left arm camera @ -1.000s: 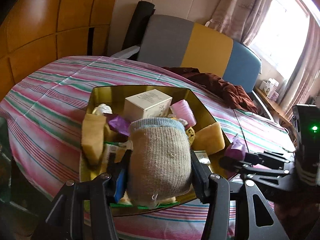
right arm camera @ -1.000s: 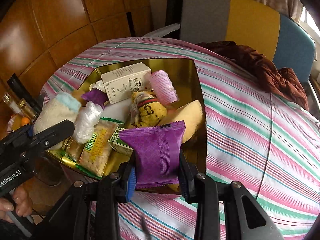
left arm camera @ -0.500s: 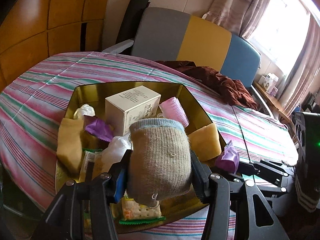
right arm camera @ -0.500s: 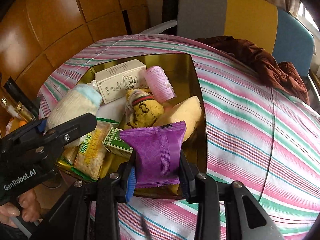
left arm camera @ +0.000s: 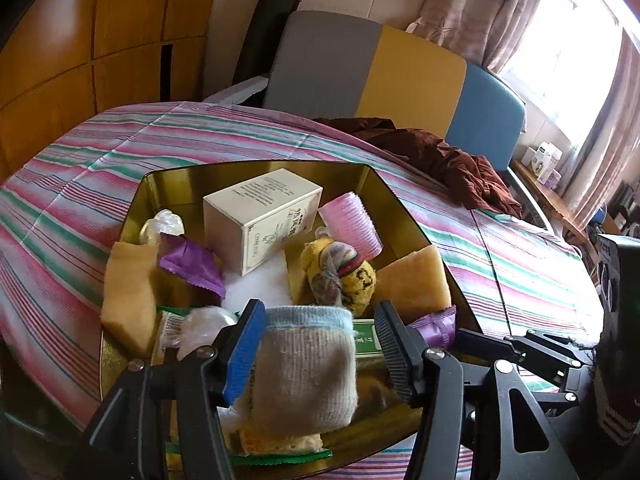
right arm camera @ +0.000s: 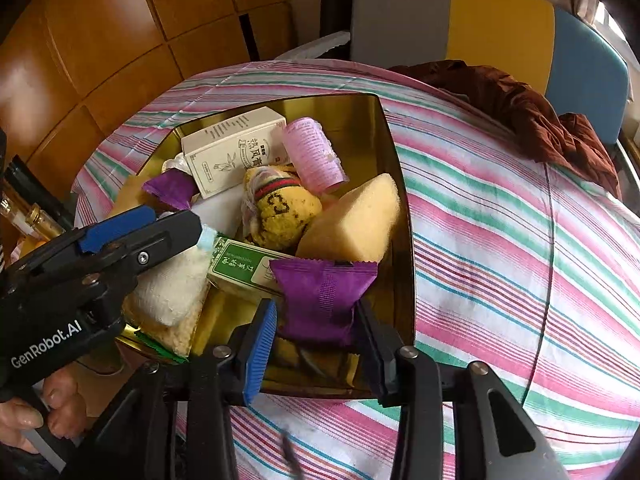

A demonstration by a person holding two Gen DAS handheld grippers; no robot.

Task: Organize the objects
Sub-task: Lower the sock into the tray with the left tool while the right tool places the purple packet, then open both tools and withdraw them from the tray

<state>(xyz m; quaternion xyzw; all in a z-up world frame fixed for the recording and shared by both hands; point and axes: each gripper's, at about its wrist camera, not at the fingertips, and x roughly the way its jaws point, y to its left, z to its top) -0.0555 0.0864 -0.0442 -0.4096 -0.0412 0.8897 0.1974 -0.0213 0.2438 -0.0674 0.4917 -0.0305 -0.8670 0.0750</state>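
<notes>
Striped cloth covers the table [right arm camera: 500,240] under both tools. My left tool [left arm camera: 320,344] has just been spreading, its pads now clear of the grey sock [left arm camera: 304,368] sagging between them onto the heap. My right tool [right arm camera: 316,336] has been loosening too, the purple packet [right arm camera: 324,300] resting between its parted pads. Both sit over the gold tray [right arm camera: 402,240] for dropping. Beyond, sponge [right arm camera: 352,220], pink roller [right arm camera: 314,156] and white box [right arm camera: 232,148] crowd it.
</notes>
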